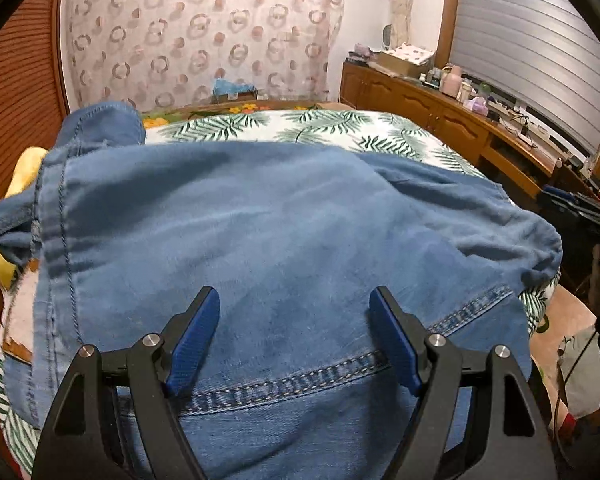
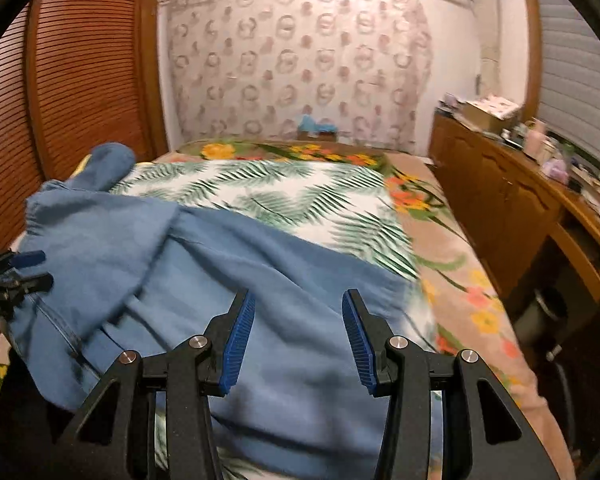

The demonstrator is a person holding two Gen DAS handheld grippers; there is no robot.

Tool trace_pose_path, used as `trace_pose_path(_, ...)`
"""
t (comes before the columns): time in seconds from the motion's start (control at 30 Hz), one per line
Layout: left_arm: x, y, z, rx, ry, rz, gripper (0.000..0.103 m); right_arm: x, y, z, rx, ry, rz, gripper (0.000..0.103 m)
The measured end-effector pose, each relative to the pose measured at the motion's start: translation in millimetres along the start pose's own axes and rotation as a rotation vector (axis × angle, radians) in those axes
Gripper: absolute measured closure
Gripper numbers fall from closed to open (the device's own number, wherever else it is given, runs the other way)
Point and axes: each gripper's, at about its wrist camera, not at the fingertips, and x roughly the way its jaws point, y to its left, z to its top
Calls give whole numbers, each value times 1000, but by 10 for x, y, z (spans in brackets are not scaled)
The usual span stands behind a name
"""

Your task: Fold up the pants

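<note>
Blue denim pants [image 1: 260, 232] lie spread and rumpled on the bed, with a stitched seam near the front; they also show in the right wrist view [image 2: 204, 264]. My left gripper [image 1: 294, 300] is open and empty, hovering just over the pants near the seam. My right gripper [image 2: 298, 300] is open and empty above the right part of the pants. The left gripper's fingers [image 2: 28, 268] show at the left edge of the right wrist view, over the pants.
The bed has a leaf-print cover [image 2: 292, 196] over a floral blanket [image 2: 460, 292]. A wooden dresser [image 2: 512, 200] with bottles and boxes runs along the right. A slatted wooden wardrobe [image 2: 80, 80] stands at the left.
</note>
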Motion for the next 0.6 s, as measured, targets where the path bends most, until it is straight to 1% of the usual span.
trace_pose_path(0.17, 58, -7, -50, 4, 1, 1, 25, -107, -230, -249, 48, 42, -60, 55)
trace_pose_path(0.3, 87, 8, -72, -2, -9, -7, 24, -262, -339, -322, 77, 36, -139, 55)
trace_pose_path(0.37, 95, 13, -91, -6, -22, -11, 24, -333, -355, -354, 101, 40, -137, 55)
trace_pose_path(0.43, 102, -13, -100, 5, -25, -1, 23, -308, -325, -375, 120, 54, -129, 55)
trace_pose_path(0.6, 107, -43, -103, 23, -24, 13, 23, -188, -273, -387, 155, 88, -66, 55)
